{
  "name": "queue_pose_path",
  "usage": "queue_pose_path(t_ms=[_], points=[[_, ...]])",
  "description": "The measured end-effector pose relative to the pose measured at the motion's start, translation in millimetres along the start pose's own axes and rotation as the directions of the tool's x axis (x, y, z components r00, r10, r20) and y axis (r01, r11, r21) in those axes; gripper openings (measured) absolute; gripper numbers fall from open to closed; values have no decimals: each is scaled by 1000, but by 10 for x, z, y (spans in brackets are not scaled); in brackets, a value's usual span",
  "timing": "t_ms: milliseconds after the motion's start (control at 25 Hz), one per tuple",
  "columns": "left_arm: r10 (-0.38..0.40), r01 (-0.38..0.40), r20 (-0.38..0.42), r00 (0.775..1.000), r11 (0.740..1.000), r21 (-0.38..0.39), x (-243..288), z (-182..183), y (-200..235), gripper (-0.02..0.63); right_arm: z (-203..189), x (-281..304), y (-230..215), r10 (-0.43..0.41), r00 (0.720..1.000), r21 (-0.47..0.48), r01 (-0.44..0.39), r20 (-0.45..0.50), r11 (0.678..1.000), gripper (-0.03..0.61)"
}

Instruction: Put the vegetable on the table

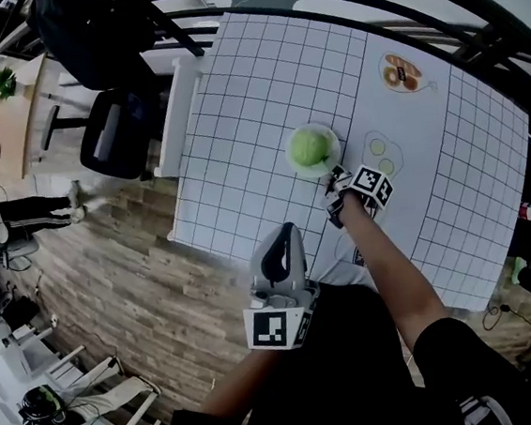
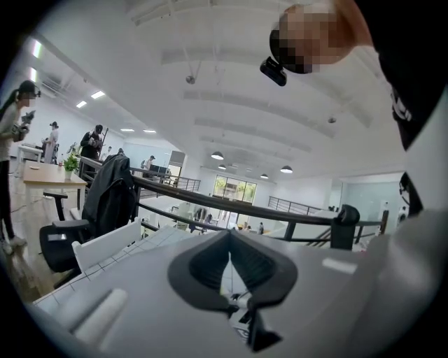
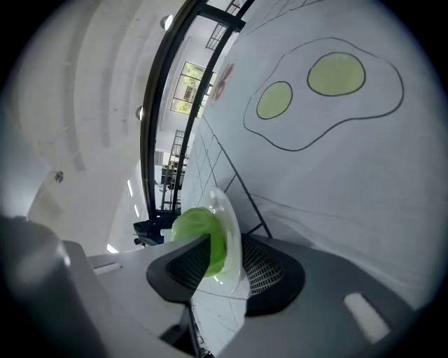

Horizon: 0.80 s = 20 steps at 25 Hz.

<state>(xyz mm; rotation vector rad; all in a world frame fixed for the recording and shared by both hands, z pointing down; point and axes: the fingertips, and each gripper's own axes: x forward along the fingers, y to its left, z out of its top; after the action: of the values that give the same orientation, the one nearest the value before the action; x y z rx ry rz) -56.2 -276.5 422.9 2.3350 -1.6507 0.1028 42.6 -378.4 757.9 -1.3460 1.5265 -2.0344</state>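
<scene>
A round green vegetable lies on a small clear plate on the white grid-lined table. My right gripper reaches the plate's near rim from below. In the right gripper view its jaws stand apart, with the clear plate edge-on between them and the vegetable against the left finger; the right gripper is open. My left gripper hovers over the table's near edge, away from the plate. In its own view the left gripper has its jaws together, with nothing between them.
A printed outline with two pale green discs lies just right of the plate, also seen as a drawing in the right gripper view. A printed dish picture sits farther back. A black office chair stands left of the table.
</scene>
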Motion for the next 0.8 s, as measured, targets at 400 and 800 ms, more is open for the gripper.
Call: queue_pose_path(t_ms=[400, 800], points=[[-5, 4, 28, 1000, 1000, 12, -403, 32, 90, 8, -55, -436, 49, -70, 997, -213, 78, 43, 974, 149], [-61, 61, 64, 996, 998, 11, -1068, -54, 50, 8, -858, -1450, 1011, 149, 988, -432, -119, 37, 894, 8]])
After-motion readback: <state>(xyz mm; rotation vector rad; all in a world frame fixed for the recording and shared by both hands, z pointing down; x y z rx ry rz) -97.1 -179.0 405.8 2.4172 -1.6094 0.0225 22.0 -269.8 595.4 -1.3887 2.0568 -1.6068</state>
